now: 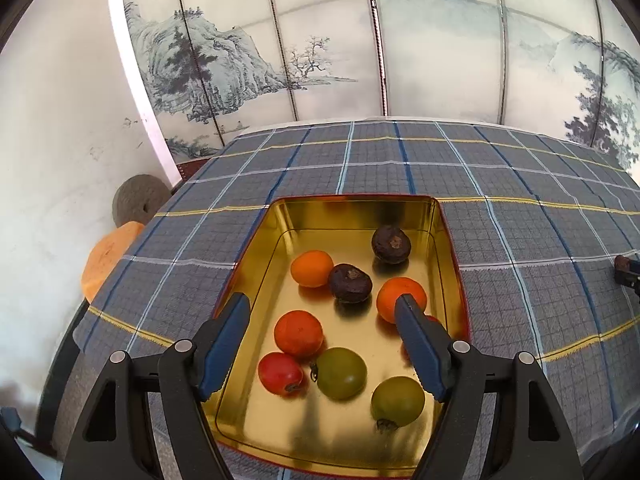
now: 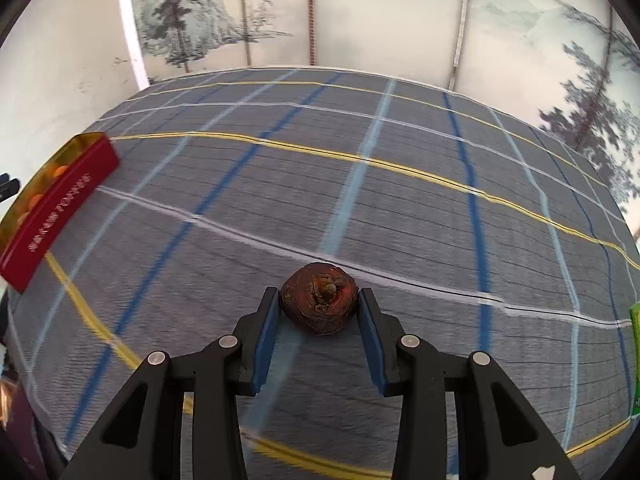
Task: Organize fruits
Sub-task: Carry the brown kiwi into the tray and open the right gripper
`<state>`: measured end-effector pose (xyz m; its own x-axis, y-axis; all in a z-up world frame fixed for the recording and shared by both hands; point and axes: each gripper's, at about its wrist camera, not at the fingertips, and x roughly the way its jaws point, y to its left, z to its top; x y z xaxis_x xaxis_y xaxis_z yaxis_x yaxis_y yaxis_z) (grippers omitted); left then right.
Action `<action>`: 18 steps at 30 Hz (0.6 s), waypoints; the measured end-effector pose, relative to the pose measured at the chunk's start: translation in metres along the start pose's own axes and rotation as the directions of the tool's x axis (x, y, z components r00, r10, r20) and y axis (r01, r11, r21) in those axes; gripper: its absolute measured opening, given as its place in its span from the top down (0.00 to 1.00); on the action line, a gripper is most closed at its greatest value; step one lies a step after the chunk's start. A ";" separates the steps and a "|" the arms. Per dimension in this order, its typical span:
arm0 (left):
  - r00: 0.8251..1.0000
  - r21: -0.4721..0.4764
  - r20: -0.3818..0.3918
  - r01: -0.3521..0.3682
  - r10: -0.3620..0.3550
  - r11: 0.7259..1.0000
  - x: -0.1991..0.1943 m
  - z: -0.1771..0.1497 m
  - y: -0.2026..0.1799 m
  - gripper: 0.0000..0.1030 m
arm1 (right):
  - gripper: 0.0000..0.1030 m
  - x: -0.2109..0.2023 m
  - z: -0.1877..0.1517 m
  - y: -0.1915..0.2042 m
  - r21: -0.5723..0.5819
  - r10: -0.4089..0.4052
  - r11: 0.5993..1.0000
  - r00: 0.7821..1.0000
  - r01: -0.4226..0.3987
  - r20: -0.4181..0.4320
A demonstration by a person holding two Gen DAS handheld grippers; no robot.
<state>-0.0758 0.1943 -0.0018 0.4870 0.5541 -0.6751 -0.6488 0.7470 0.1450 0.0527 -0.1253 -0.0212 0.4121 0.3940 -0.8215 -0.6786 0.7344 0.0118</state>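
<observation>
My tabletop wears a grey plaid cloth (image 1: 400,160). Beyond its far edge I see a painted landscape screen (image 1: 256,60), and left of it a round orange stool (image 1: 106,258).

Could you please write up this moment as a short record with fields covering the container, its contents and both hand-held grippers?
container: gold-lined rectangular metal tin with red outer walls, on the grey plaid tablecloth
contents: two dark brown round fruits, three orange round fruits, one red fruit, two green round fruits; another reddish one is mostly hidden
left hand-held gripper: open above the tin, holding nothing
right hand-held gripper: pads either side of a dark brown round fruit, off to the tin's right
</observation>
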 end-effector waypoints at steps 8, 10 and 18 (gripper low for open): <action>1.000 -0.027 -0.007 0.000 0.000 1.000 -0.005 -0.009 0.011 0.27 | 0.65 -0.019 0.021 0.074 -0.090 0.128 0.988 0.991 -0.123 0.045; 1.000 -0.036 -0.008 -0.005 0.005 0.999 -0.006 -0.011 0.015 0.27 | 0.65 -0.026 0.030 0.099 -0.132 0.173 0.977 0.983 -0.164 0.060; 0.999 -0.102 -0.011 -0.035 0.034 0.994 -0.009 -0.020 0.043 0.20 | 0.65 -0.037 0.067 0.213 -0.277 0.376 0.895 0.925 -0.348 0.052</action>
<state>-0.1197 0.2144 -0.0035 0.4582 0.5756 -0.6773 -0.7220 0.6854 0.0940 -0.0658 0.0534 0.0497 0.1578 0.6696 -0.7257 -0.9198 0.3671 0.1387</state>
